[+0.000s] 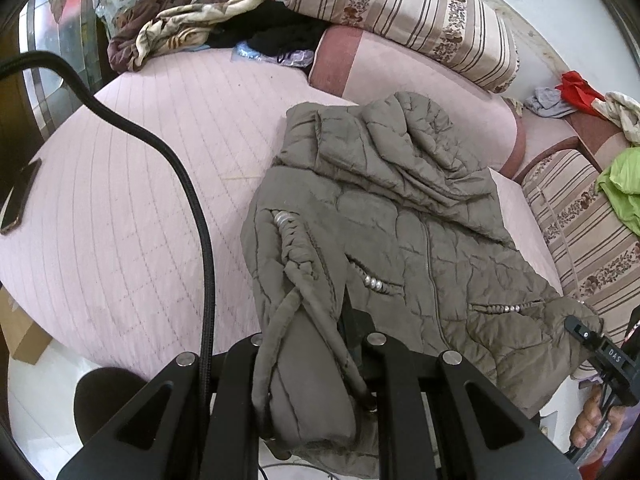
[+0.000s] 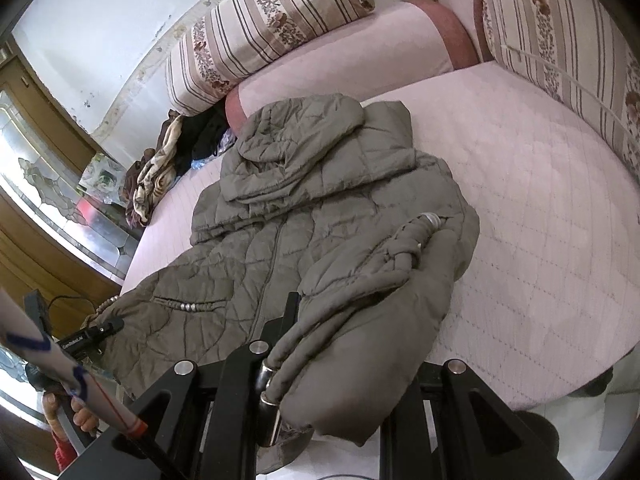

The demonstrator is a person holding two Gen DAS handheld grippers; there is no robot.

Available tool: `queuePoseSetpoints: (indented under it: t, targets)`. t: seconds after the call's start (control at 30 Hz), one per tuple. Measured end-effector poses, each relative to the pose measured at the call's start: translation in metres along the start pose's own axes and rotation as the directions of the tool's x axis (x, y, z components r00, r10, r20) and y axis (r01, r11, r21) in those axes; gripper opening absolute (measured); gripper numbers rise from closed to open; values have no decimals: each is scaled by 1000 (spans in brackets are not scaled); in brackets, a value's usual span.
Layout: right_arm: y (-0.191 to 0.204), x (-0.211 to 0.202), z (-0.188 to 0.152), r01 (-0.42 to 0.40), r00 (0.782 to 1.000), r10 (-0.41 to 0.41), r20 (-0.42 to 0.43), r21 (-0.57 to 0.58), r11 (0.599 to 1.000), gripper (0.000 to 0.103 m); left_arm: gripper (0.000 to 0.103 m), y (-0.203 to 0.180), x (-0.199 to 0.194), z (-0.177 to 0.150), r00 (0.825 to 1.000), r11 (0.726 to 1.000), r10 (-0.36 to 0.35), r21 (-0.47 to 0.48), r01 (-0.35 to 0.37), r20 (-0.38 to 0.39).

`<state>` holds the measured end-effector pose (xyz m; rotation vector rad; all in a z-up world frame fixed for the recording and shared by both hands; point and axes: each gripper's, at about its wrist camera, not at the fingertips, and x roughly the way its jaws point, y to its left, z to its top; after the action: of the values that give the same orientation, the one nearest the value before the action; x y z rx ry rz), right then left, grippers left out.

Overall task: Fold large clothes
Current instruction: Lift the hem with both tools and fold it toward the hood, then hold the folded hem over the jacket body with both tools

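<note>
An olive-grey quilted hooded jacket (image 1: 420, 216) lies front up on a pink quilted sofa bed (image 1: 120, 208), hood toward the cushions. My left gripper (image 1: 316, 344) is shut on the jacket's left bottom corner, with a drawstring strap draped between the fingers. My right gripper (image 2: 320, 340) is shut on the opposite bottom corner of the jacket (image 2: 320, 220), the fabric bunched over its fingers. Each gripper also shows in the other's view at the jacket's far hem: the right one (image 1: 588, 336), the left one (image 2: 100, 330).
Striped floral cushions (image 1: 400, 8) line the back and the side (image 2: 560, 60). A pile of clothes (image 1: 192, 28) lies at the far corner; red and green garments (image 1: 624, 188) sit on the side cushion. A black cable (image 1: 200, 240) crosses the left view. A wooden glass door (image 2: 40, 200) stands beside the bed.
</note>
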<state>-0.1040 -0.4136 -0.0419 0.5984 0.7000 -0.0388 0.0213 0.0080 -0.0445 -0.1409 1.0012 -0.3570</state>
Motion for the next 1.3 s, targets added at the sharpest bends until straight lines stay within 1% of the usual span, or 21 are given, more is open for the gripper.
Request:
queuePoseSetpoints:
  t: [0.3,0.53,0.97,1.3]
  targets:
    - [7,9,19,17,1000,-17,8,-4,1000,19,15,-14,8,14,998,996,59,61,-61,31]
    - [10,14,29,30,999,-30,15,-2,1000,19,15,-27,14,24,993,986,98,126,-106,61]
    - [7,29,47,58,998,-59,12,23,998,19,15,-34,31,47,991,983,110,139,-119,72]
    - [8,47,71,77,997,-77,17,36,996,19,15,-34,45,70,992,986,103,125,-112,74]
